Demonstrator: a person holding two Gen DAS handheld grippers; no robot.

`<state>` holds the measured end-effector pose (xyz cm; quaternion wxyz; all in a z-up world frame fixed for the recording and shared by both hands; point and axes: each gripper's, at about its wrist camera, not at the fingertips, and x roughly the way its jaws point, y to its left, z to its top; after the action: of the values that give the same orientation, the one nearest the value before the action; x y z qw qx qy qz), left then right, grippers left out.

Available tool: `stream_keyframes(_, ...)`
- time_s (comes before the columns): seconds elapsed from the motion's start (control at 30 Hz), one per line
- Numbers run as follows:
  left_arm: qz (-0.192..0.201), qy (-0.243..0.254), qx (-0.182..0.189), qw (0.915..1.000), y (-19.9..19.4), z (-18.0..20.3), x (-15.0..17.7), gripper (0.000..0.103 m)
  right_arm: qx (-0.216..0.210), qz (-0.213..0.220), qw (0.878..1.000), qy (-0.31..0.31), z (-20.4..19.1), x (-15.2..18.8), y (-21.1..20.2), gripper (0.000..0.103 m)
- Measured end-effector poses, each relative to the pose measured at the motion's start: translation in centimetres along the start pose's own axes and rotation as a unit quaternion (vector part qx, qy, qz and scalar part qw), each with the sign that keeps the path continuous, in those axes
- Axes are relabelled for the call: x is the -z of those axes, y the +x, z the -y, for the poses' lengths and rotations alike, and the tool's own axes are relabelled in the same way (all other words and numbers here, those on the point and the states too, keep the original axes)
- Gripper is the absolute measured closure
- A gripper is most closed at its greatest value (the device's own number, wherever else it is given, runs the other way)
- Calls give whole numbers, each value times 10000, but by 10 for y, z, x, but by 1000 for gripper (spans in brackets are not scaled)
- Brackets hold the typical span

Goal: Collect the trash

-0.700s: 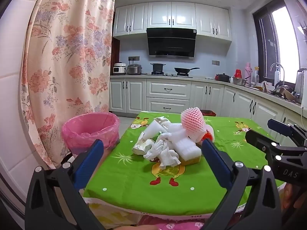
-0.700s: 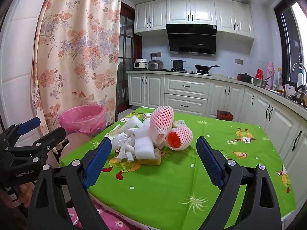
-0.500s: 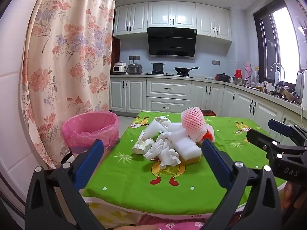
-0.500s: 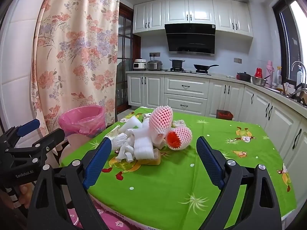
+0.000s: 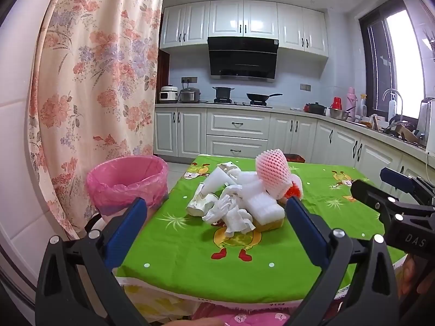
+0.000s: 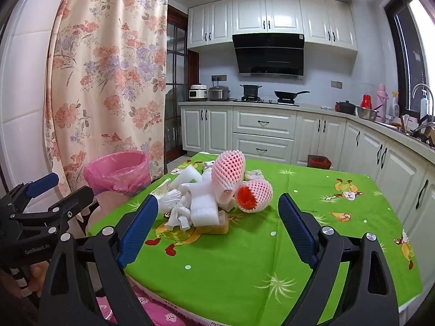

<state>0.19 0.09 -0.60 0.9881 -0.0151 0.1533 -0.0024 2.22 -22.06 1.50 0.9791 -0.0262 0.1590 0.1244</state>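
A: What's in frame, biggest first?

B: Table [image 5: 190, 260] w/ green cloth fills the lower centre. Pink-lined bin [image 5: 127, 182] sits left of centre, just beside the table's edge. Trash pile [image 5: 239, 201] is mid-frame on the cloth: white foam, crumpled paper, pink fruit nets.

A: And your fingers?

B: Left gripper [image 5: 214, 225] & right gripper [image 6: 217, 217]: both spread wide, nothing btwn them, holding nothing. Pile lies beyond the tips, apart from both.
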Motion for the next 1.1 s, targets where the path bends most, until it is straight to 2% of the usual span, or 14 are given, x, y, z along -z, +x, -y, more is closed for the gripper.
stream_keyframes(1.1,-69,-85,-10,9999,-2,-3,3,4,-45,9,10000,47,3,0,-1,18)
